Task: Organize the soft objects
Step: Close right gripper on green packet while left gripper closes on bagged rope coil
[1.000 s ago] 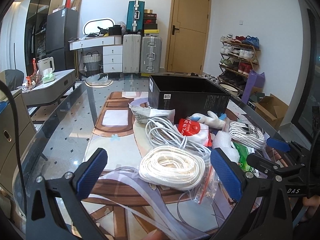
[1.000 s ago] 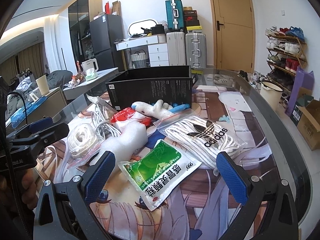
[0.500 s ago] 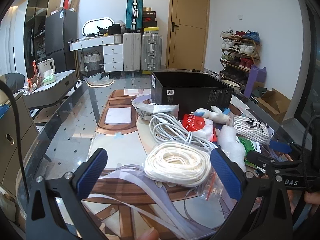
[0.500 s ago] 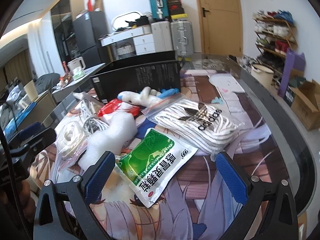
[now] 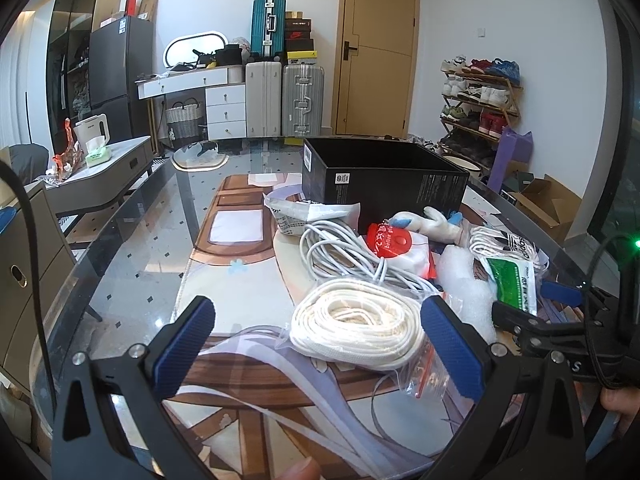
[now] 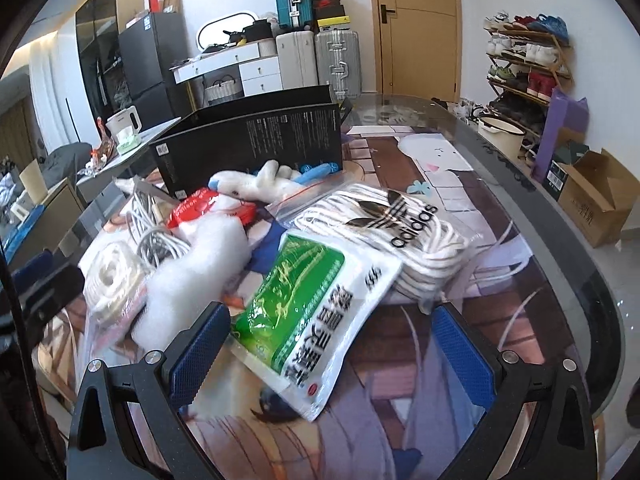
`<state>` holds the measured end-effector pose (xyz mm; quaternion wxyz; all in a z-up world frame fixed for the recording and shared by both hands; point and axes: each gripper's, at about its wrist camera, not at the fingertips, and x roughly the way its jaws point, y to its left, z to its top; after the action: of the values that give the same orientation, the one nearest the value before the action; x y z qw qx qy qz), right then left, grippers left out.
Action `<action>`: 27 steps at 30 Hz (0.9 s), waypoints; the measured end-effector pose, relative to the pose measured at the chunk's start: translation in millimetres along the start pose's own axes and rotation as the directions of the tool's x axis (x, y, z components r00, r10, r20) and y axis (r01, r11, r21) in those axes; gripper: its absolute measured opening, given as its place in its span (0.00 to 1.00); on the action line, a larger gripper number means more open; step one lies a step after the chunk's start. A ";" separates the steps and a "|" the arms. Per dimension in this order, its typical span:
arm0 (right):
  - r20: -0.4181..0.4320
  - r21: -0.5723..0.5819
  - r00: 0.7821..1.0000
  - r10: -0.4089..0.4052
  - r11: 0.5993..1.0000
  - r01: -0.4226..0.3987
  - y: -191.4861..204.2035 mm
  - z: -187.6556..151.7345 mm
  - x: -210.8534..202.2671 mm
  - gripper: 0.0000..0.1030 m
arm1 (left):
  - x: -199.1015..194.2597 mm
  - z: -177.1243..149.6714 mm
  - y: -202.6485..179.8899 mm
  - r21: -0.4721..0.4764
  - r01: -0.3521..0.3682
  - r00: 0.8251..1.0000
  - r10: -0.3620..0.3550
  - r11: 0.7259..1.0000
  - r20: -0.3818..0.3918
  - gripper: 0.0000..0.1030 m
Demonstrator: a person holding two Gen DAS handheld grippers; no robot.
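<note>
While both tools hung over the pile, nothing was yet gripped.
Right gripper (image 6: 332, 344): jaws spread wide, empty, low over the near end of the green packet (image 6: 308, 312); the packet's edge lay between the blue pads, likely so one squeeze could take it.
Left gripper (image 5: 316, 344): also spread and empty, framing the bagged white cord (image 5: 356, 330); its right pad sat just beside the coil, the left pad well apart over bare mat.
Task's things: packet resting partly on the adidas bag (image 6: 384, 232) and against the bubble wrap (image 6: 200, 268); cable (image 5: 344, 252), red pouch (image 5: 390, 240) and plush (image 5: 432, 222) heaped farther back, up against the black box (image 5: 384, 180).
Why placed so: the open box stood behind the heap, probably as the bin for these soft items.
Change, right view: a second before, the packet lay farther ahead; now the pads flanked it, so the gripper had closed in and dipped.
Change, left view: the cord coil sat nearer the pads than earlier; the move was slight.
Table (image 5: 132, 264): glass, printed mat beneath.
</note>
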<state>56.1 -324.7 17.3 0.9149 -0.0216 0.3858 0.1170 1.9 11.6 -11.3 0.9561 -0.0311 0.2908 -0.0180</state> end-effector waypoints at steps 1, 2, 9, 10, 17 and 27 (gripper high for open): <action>-0.001 -0.009 1.000 -0.001 1.000 0.001 -2.8 -2.1 -2.3 0.99 | 0.4 0.3 0.3 -0.001 0.001 1.000 -0.001 1.000 0.000 1.00; -0.001 -0.012 1.000 0.005 1.000 -0.005 -5.4 -3.6 -3.8 1.00 | 0.5 0.3 0.3 -0.001 0.001 1.000 -0.001 1.000 -0.001 1.00; -0.007 -0.005 0.997 0.071 0.997 -0.071 -11.5 -9.6 -15.4 1.00 | 2.2 -0.4 1.0 -0.002 0.000 1.000 0.000 1.000 -0.006 1.00; -0.009 -0.002 0.997 0.080 0.997 -0.080 -10.1 -8.8 -15.4 1.00 | 2.6 -0.8 0.9 0.000 0.001 1.000 -0.001 1.000 -0.008 1.00; -0.009 0.043 0.996 0.091 0.995 -0.091 -9.3 -0.6 -9.6 0.93 | 3.6 -0.7 0.6 0.002 0.002 1.000 -0.002 1.000 -0.013 1.00; -0.012 -0.020 0.998 0.058 0.998 -0.058 4.5 1.3 -6.5 0.66 | 5.7 -0.3 -0.3 -0.001 0.002 1.000 -0.002 1.000 -0.028 1.00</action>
<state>51.6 -321.4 23.0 0.9087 -0.0205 0.3901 0.1475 6.4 11.0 -14.7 0.9518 -0.0315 0.3044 -0.0195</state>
